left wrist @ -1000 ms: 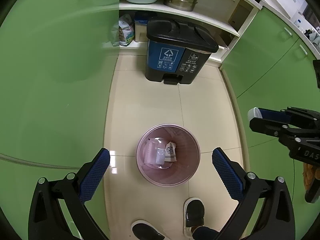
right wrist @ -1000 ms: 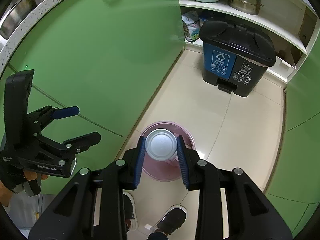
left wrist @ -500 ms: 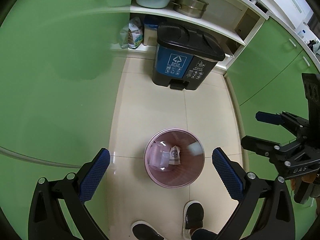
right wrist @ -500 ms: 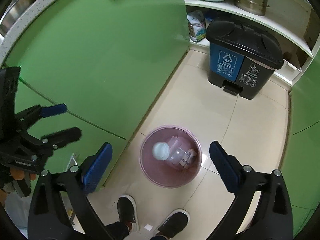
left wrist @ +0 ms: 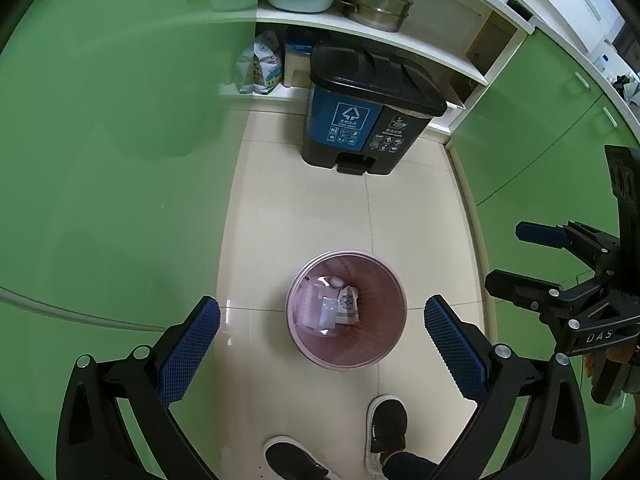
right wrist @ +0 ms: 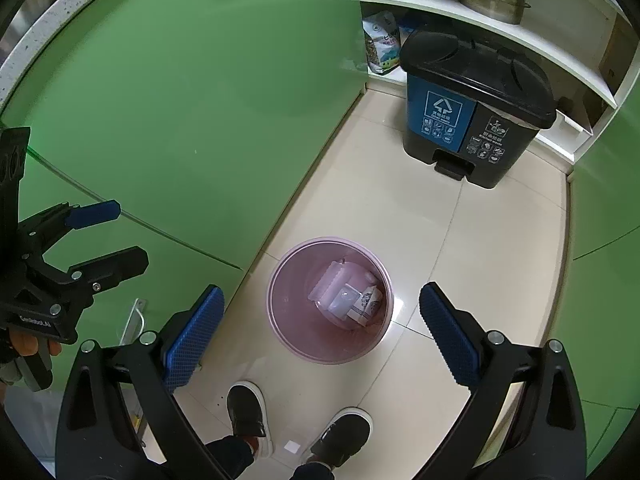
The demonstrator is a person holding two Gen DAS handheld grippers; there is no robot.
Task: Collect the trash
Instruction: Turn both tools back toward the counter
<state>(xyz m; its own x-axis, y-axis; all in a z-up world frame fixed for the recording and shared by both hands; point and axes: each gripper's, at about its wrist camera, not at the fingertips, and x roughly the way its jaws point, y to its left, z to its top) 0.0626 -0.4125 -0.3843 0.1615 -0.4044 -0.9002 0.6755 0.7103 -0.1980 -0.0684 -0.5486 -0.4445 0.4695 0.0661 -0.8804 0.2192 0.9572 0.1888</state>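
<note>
Above the pink wastebasket (right wrist: 276,280), you are holding the right gripper (right wrist: 322,314) with its jaws spread wide and nothing between the blue pads (right wrist: 192,340). Alongside it, you are holding the left gripper (left wrist: 322,334) equally wide and equally empty; each tool is also showing at the edge of the other's view.

Inside the basket, the collected trash (right wrist: 346,294) is lying on the bottom: a clear plastic tray, a small clear packet on top of it, and a printed paper carton (left wrist: 347,306) leaning beside them. A small pale rounded piece is resting against the far wall; what it is cannot be told.

These pieces are looking light and thin-walled. The clear plastic is likely slippery and would buckle under a hard squeeze, so if you are retrieving any of it, you are best taking a rim or folded edge rather than a flat face. The basket itself is probably light and slightly flexible; you would be pinching its upper rim, one pad inside and one outside.

Across the tiled floor (left wrist: 400,216), the two-compartment pedal bin (left wrist: 372,120) is standing with both lids down, well apart from the basket. Your shoes (right wrist: 246,410) are just beside the basket.
</note>
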